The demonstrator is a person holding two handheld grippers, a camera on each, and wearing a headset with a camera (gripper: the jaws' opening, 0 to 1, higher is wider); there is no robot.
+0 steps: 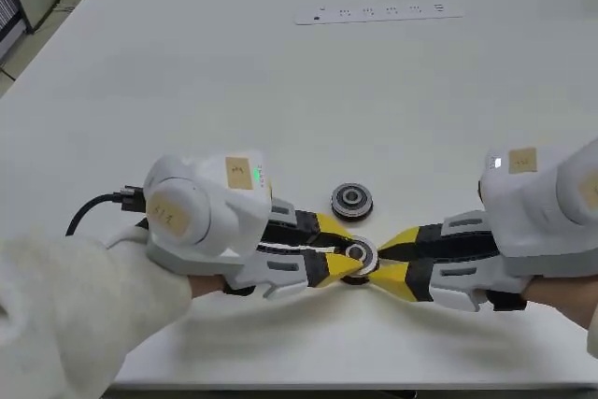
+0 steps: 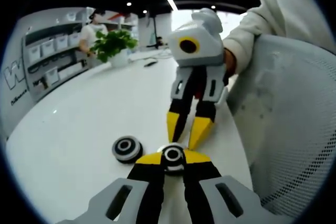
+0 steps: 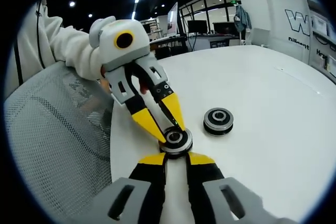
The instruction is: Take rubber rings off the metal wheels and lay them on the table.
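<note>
Metal wheel point(image 2: 173, 154), seemingly clamped in left hand-held gripper point(image 2: 173, 159)

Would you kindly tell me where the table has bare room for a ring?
Bare table lies between spare wheel and power strip. Crowded at the near edge, where left tool and right tool grip the held wheel.

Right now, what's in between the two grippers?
A metal wheel lies between the left gripper and the right gripper, both reaching it from opposite sides; the head view shows this.
</note>
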